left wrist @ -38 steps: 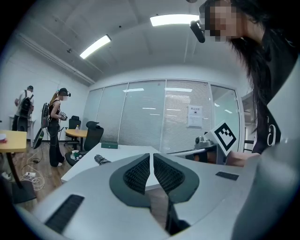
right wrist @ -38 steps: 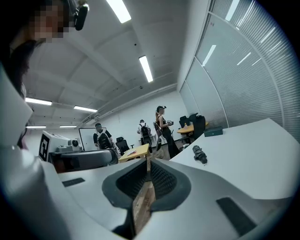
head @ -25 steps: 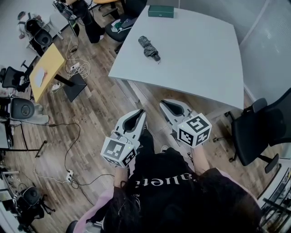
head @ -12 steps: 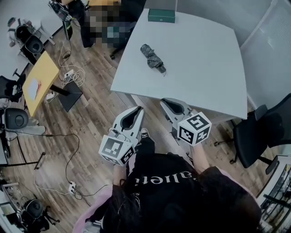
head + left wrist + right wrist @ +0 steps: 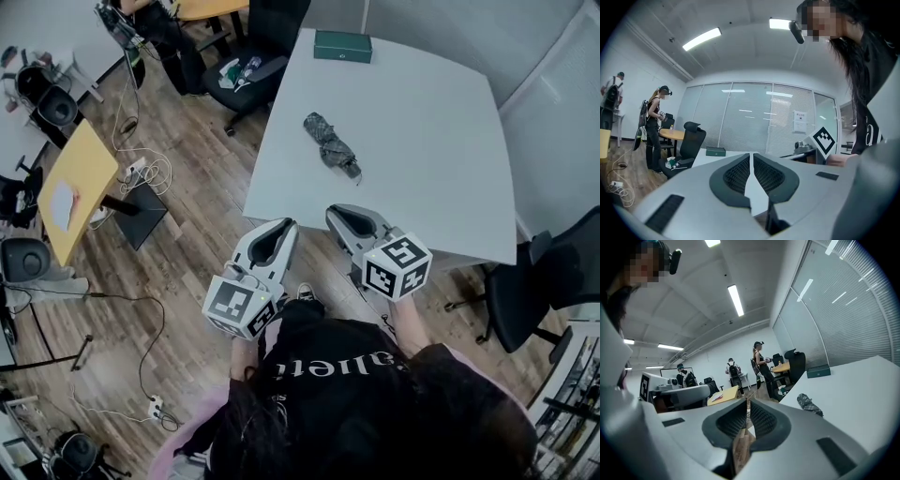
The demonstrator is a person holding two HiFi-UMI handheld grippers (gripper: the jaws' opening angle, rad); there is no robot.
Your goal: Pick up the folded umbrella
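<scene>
The folded umbrella [image 5: 331, 145], dark grey and patterned, lies on the white table [image 5: 431, 141] towards its left side. It also shows in the right gripper view as a small dark bundle, the umbrella [image 5: 809, 404], ahead and to the right of the jaws. Both grippers are held side by side at the table's near edge, well short of the umbrella. My left gripper [image 5: 287, 226] has its jaws together with nothing in them, tips meeting in its own view [image 5: 751, 154]. My right gripper [image 5: 335, 213] is likewise shut and holds nothing [image 5: 748, 402].
A green box [image 5: 342, 46] sits at the table's far edge. Black office chairs stand at the far left [image 5: 246, 70] and right [image 5: 548, 281]. A yellow side table [image 5: 77, 178] and cables [image 5: 141, 169] are on the wood floor. People stand at the far side [image 5: 761, 364].
Both grippers have moved forward together from over the floor to the table's near edge. The umbrella and table now lie nearer in the head view. Jaws stay shut.
</scene>
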